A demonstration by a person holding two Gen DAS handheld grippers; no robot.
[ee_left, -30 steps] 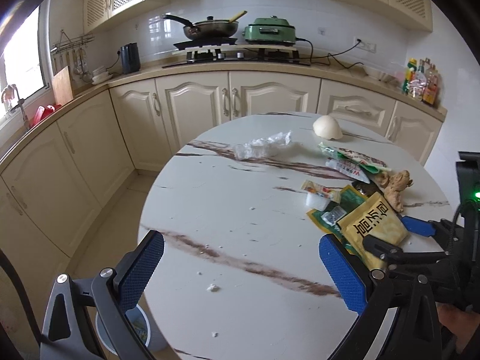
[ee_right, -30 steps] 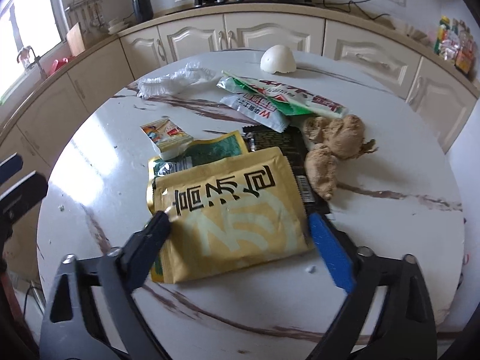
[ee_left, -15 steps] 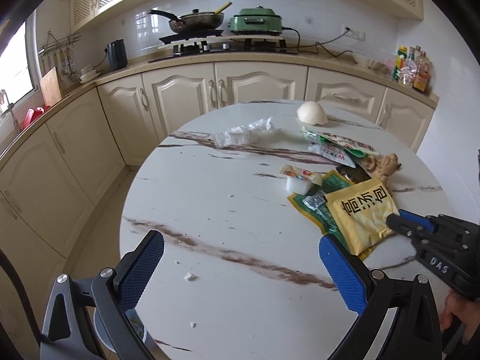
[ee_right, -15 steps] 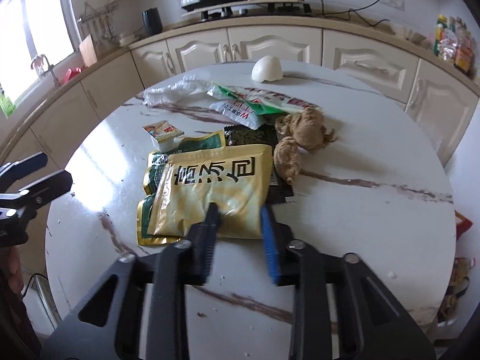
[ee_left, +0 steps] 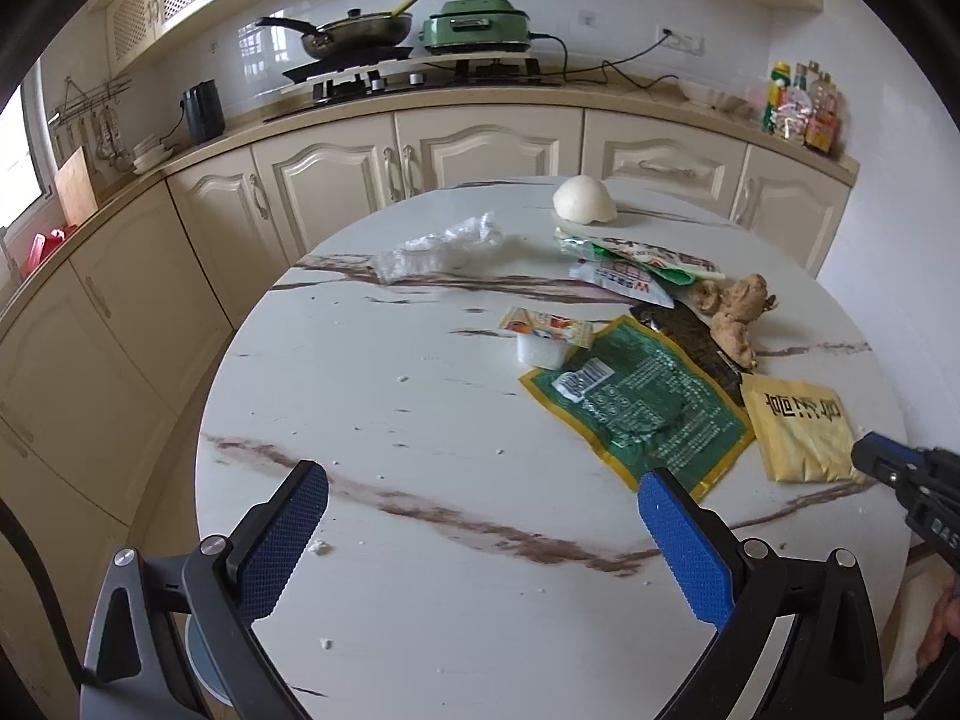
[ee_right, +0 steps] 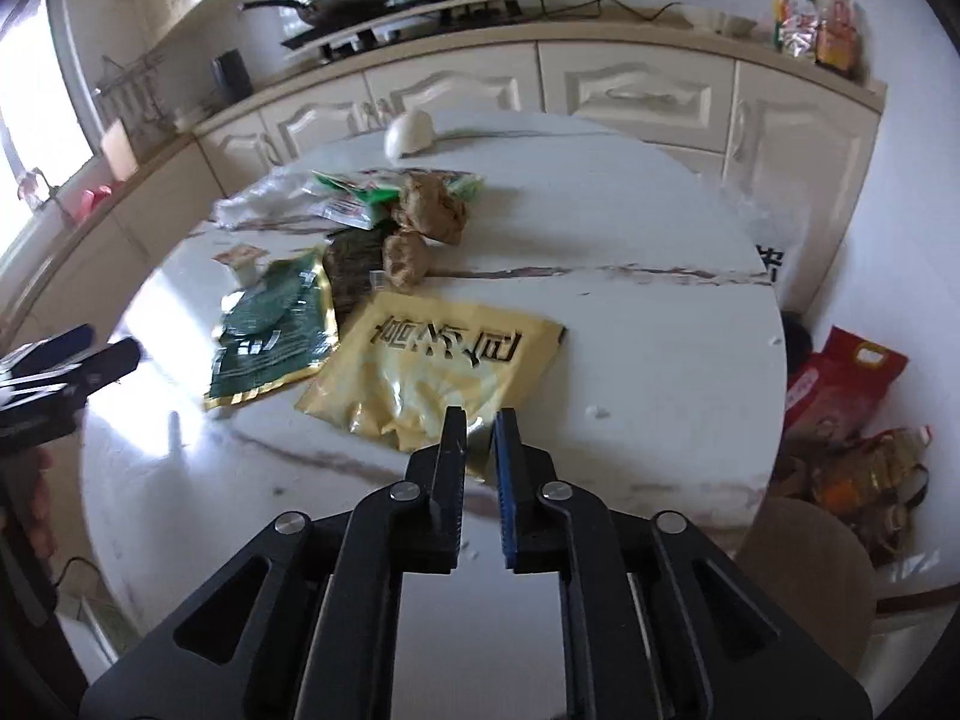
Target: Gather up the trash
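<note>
A yellow packet (ee_right: pixel 444 360) with dark lettering lies on the round marble table (ee_left: pixel 390 420). My right gripper (ee_right: pixel 480 420) is shut on its near edge, and the packet's corner is pinched between the pads. The left wrist view shows the same packet (ee_left: pixel 798 426) at the right, with the right gripper (ee_left: pixel 864 456) on its corner. Beside it lie a green packet (ee_left: pixel 636 402), a small sealed cup (ee_left: pixel 543 339), a dark wrapper (ee_left: pixel 690 336) and green-and-white wrappers (ee_left: pixel 624 264). My left gripper (ee_left: pixel 480 477) hangs open over the table's near part, holding nothing.
Ginger pieces (ee_left: pixel 735 312), crumpled clear plastic (ee_left: pixel 438 249) and a white domed lump (ee_left: pixel 585 201) lie farther back. A bin (ee_left: pixel 204 660) shows under the table's near left edge. A chair (ee_right: pixel 804 570) and bags on the floor (ee_right: pixel 840 384) are to the right.
The right gripper went from wide open around the yellow packet to shut on its edge. It dragged the packet right, off the green packet. The left gripper shifted a little sideways.
</note>
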